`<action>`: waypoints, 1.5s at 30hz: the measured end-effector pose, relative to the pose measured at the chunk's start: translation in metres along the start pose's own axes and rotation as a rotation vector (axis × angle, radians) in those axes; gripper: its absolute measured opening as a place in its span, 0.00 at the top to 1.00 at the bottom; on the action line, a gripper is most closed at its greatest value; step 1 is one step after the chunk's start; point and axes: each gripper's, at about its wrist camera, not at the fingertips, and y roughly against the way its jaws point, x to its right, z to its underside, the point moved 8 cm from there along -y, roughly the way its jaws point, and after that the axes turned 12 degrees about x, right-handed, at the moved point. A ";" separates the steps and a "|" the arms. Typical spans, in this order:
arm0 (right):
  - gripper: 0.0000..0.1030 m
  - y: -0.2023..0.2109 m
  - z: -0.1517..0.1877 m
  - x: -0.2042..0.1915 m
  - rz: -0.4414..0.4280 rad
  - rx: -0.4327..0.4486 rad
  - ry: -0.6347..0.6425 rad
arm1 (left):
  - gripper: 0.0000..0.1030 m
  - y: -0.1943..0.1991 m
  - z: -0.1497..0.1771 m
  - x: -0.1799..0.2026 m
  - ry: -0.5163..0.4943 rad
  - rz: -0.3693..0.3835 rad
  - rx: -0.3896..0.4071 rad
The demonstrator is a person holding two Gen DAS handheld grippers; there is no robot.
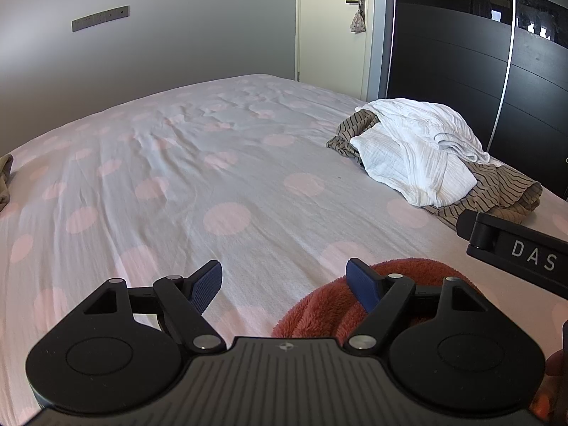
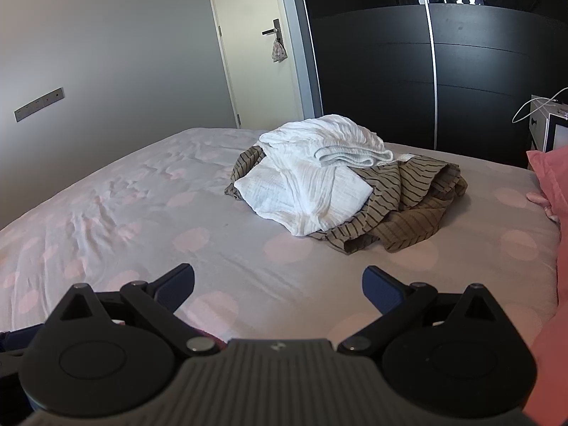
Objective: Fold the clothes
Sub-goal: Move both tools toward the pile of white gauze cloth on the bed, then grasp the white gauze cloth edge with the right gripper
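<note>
the left gripper (image 1: 284, 285) is spread wide and pinches nothing; a red fuzzy cloth (image 1: 330, 301) lies under its right finger. the right gripper (image 2: 278, 285) is spread too, empty. right of middle on the bed (image 2: 142, 213), one white cloth (image 2: 312, 177) sits on one striped cloth (image 2: 408, 213).

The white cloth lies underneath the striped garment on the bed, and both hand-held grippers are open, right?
Not quite. The white cloth lies on top of the striped garment, as the right wrist view shows. Both the left hand-held gripper and right hand-held gripper are open.
</note>
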 end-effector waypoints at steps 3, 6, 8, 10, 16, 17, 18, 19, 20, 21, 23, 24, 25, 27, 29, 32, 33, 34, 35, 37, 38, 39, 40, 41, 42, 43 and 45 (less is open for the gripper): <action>0.01 -0.001 0.000 0.000 -0.011 -0.008 -0.008 | 0.26 0.000 0.000 0.000 0.004 -0.002 0.000; 0.01 -0.003 0.001 0.001 -0.018 -0.018 -0.023 | 0.26 0.000 0.000 0.001 0.006 -0.003 0.000; 0.01 -0.004 0.001 0.002 -0.026 -0.024 -0.033 | 0.26 -0.001 0.000 0.000 0.006 -0.004 0.001; 0.01 -0.005 0.001 0.002 -0.038 -0.032 -0.044 | 0.26 -0.001 -0.001 0.000 0.007 -0.003 0.001; 0.02 -0.016 0.004 0.008 -0.097 -0.087 -0.131 | 0.26 -0.004 -0.006 -0.001 -0.007 0.018 -0.017; 0.02 -0.018 0.003 0.010 -0.106 -0.097 -0.152 | 0.26 -0.005 -0.007 -0.001 -0.009 0.027 -0.023; 0.02 -0.021 0.003 0.012 -0.117 -0.108 -0.174 | 0.26 -0.006 -0.009 -0.002 -0.012 0.035 -0.028; 0.03 -0.024 0.002 0.013 -0.124 -0.117 -0.193 | 0.26 -0.008 -0.010 -0.002 -0.013 0.044 -0.037; 0.03 -0.028 0.001 0.016 -0.126 -0.124 -0.209 | 0.26 -0.011 -0.012 -0.003 -0.010 0.055 -0.050; 0.03 -0.033 -0.002 0.020 -0.122 -0.125 -0.222 | 0.26 -0.014 -0.015 -0.003 -0.008 0.066 -0.059; 0.03 -0.045 -0.009 0.029 -0.102 -0.106 -0.225 | 0.26 -0.022 -0.023 -0.004 -0.012 0.081 -0.066; 0.03 -0.051 -0.012 0.034 -0.087 -0.097 -0.220 | 0.26 -0.026 -0.028 -0.005 -0.015 0.087 -0.068; 0.06 -0.059 -0.015 0.039 -0.070 -0.093 -0.218 | 0.26 -0.031 -0.032 -0.005 -0.019 0.096 -0.073; 0.17 -0.074 -0.021 0.053 -0.038 -0.096 -0.218 | 0.26 -0.043 -0.041 -0.005 -0.031 0.122 -0.086; 0.27 -0.092 -0.027 0.067 -0.011 -0.103 -0.210 | 0.26 -0.057 -0.050 -0.004 -0.043 0.138 -0.089; 0.28 -0.119 -0.039 0.084 0.029 -0.104 -0.172 | 0.26 -0.080 -0.062 -0.003 -0.070 0.150 -0.086; 0.28 -0.129 -0.044 0.088 0.038 -0.098 -0.150 | 0.26 -0.088 -0.066 -0.002 -0.075 0.156 -0.085; 0.28 -0.139 -0.049 0.090 0.043 -0.094 -0.123 | 0.26 -0.096 -0.070 -0.002 -0.079 0.161 -0.084; 0.28 -0.150 -0.054 0.092 0.042 -0.091 -0.094 | 0.26 -0.105 -0.073 -0.001 -0.081 0.165 -0.083; 0.29 -0.174 -0.065 0.092 0.034 -0.087 -0.023 | 0.26 -0.121 -0.078 0.000 -0.081 0.169 -0.086; 0.29 -0.186 -0.071 0.090 0.033 -0.083 0.022 | 0.26 -0.128 -0.080 0.000 -0.076 0.168 -0.090; 0.29 -0.198 -0.077 0.089 0.031 -0.079 0.068 | 0.26 -0.134 -0.081 0.000 -0.073 0.171 -0.094; 0.29 -0.210 -0.082 0.086 0.022 -0.074 0.110 | 0.26 -0.140 -0.083 -0.001 -0.068 0.172 -0.098; 0.29 -0.222 -0.088 0.083 0.007 -0.070 0.149 | 0.26 -0.145 -0.083 -0.002 -0.062 0.171 -0.102; 0.29 -0.234 -0.092 0.080 -0.008 -0.068 0.182 | 0.26 -0.149 -0.083 -0.004 -0.055 0.169 -0.108; 0.28 -0.248 -0.096 0.077 -0.024 -0.073 0.204 | 0.26 -0.153 -0.081 -0.006 -0.047 0.165 -0.116; 0.28 -0.270 -0.098 0.072 -0.042 -0.098 0.231 | 0.26 -0.161 -0.077 -0.014 -0.031 0.152 -0.140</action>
